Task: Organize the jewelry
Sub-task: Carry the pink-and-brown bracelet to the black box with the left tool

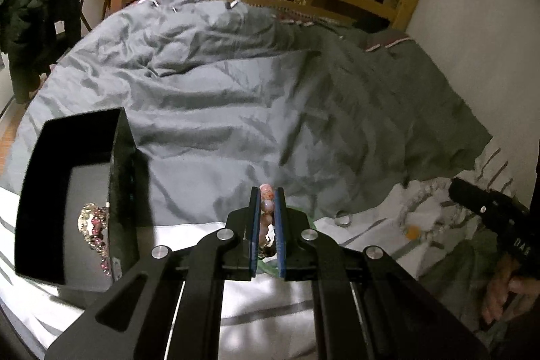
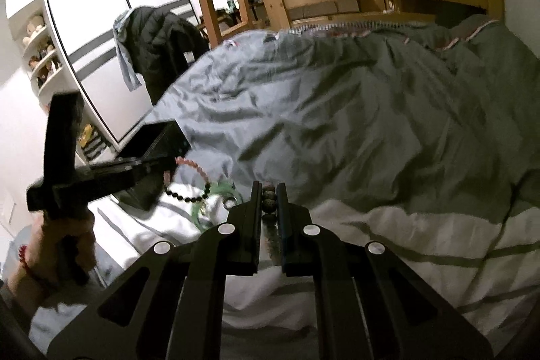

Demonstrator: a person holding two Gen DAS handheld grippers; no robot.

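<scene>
1. Left tool [image 1: 268, 191] angled down over the bed [image 1: 236, 110], jaws drawn together and clamped on a pink bead bracelet [image 1: 266, 203].
2. Pink and mauve round beads stacked between the blue pads; in the right wrist view the same strand [image 2: 192, 165] curving away from that tool, pink beads joined to black ones, above the white striped sheet.
3. Right tool [image 2: 269, 188] also tilted down over the bed, jaws together and clamped on a dark bead bracelet [image 2: 269, 196] of mottled brown-grey beads.
4. Left hand [image 2: 64, 235] wrapped round its tool's handle, a red bead band at the wrist; right hand [image 1: 506, 292] gripping the other handle, at the right edge of the left wrist view.
5. Black box [image 1: 67, 157] open on the bed, left of the left tool, with a pink and gold jewelled piece [image 1: 94, 231] lying inside.
6. Silver ring [image 1: 342, 218] on the sheet, just right of the left tool; pale bead strand [image 1: 415, 201] further right on the bed.
7. Green bangle [image 2: 216, 194] on the sheet beneath the hanging black beads.
</scene>
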